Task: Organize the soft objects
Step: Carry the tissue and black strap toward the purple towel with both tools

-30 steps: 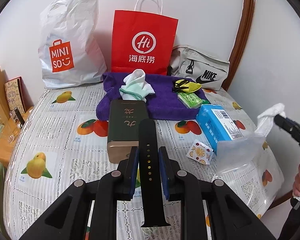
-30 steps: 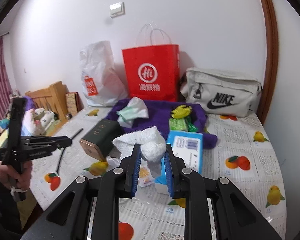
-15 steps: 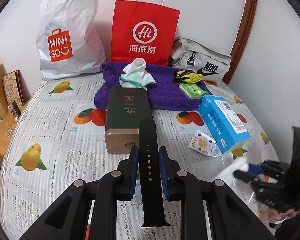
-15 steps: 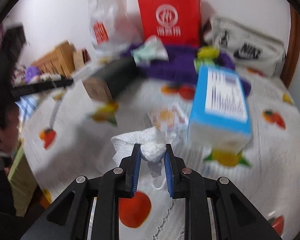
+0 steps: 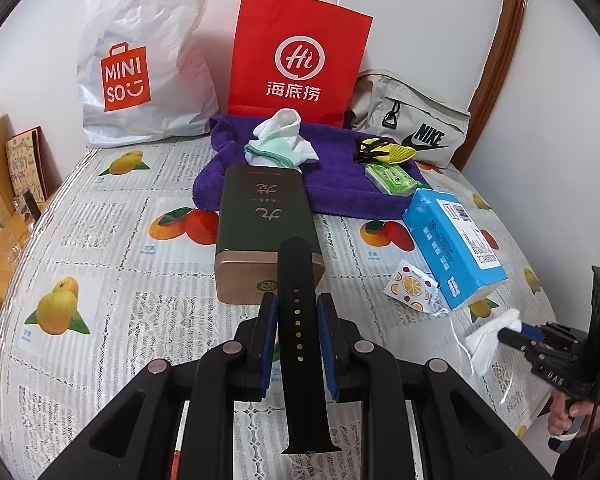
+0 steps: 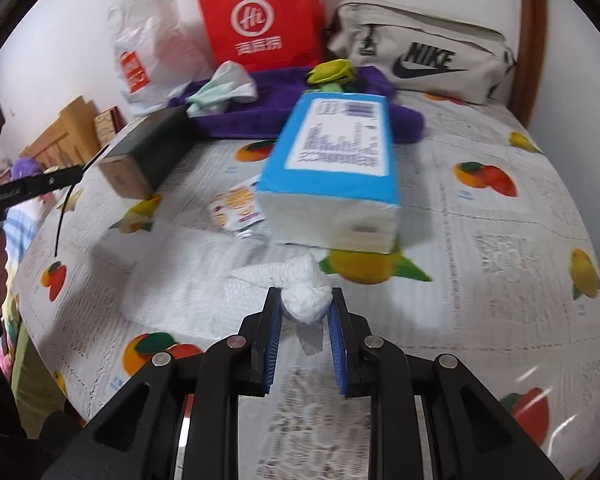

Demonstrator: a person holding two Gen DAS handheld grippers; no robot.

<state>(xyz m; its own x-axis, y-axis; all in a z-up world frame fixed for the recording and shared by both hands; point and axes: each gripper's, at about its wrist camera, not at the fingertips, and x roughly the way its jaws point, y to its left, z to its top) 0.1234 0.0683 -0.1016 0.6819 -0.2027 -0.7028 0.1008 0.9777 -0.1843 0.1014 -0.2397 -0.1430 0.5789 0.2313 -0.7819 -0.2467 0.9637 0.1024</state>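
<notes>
My left gripper [image 5: 297, 312] is shut on a black watch strap [image 5: 300, 300] and holds it above the table's front. My right gripper [image 6: 305, 304] is shut on the knotted white top of a clear plastic bag [image 6: 304, 294], low over the tablecloth; in the left wrist view it is at the right edge [image 5: 512, 330]. A purple towel [image 5: 332, 184] lies at the back with white-and-green socks [image 5: 280, 146], a yellow mesh item [image 5: 384, 152] and a green packet [image 5: 390, 178] on it.
A dark green box [image 5: 264, 224] lies in the middle. A blue tissue pack [image 5: 452, 244] and a small fruit-print sachet [image 5: 412, 286] lie at the right. A Miniso bag [image 5: 140, 60], a red paper bag [image 5: 296, 60] and a Nike pouch [image 5: 412, 132] stand along the wall.
My right gripper has swung down and toward the table's front right with the plastic bag, from held high to low over the cloth. The left gripper has moved slightly forward with the strap.
</notes>
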